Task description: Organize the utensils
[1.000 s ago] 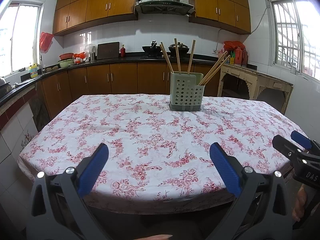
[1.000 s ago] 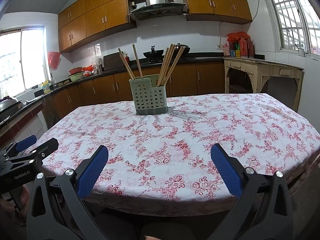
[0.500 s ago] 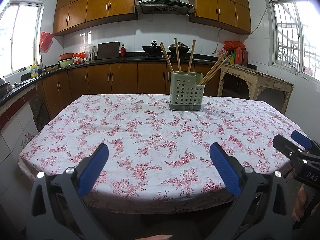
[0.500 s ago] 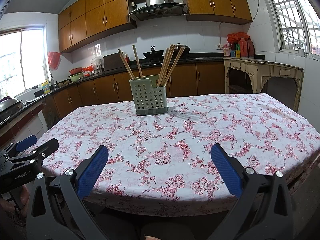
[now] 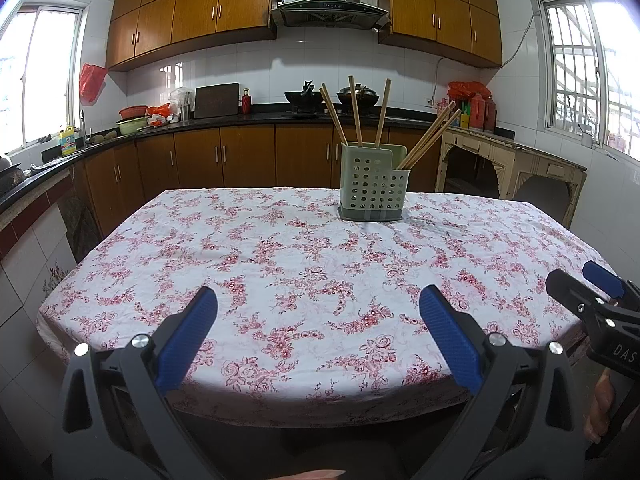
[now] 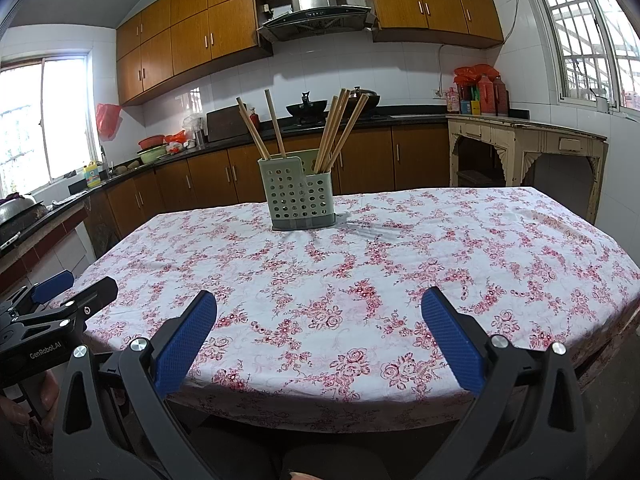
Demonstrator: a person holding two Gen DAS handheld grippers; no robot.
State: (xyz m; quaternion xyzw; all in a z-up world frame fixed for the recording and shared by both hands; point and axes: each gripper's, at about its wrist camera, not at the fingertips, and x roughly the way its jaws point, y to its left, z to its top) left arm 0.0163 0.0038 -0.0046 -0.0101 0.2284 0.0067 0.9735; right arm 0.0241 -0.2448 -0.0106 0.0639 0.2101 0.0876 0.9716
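Left wrist view: one left gripper (image 5: 318,308), its two blue pads spread wide and gripping nothing, is hovering at the near edge of one table (image 5: 120,280). One right gripper (image 5: 588,280) is showing at 4 o'clock, beside it; in the right wrist view the right gripper (image 6: 319,312) is likewise holding its blue pads far apart around nothing.

Surface: the table is wearing one white cloth printed with red flowers. Room: a kitchen, with wooden cabinets (image 5: 248,156) running under a dark counter, one range hood (image 5: 330,4) hanging at 12 o'clock, one window (image 5: 40,80) glowing at 10 o'clock, another at 2 o'clock.

Container: one green perforated utensil holder (image 5: 373,188) is standing upright at 12 o'clock, well apart from both grippers, divided into a taller and a lower compartment. Wooden chopsticks (image 5: 354,110) are leaning in both: three sticks are rising from the taller part, a cluster from the lower, its count unclear.
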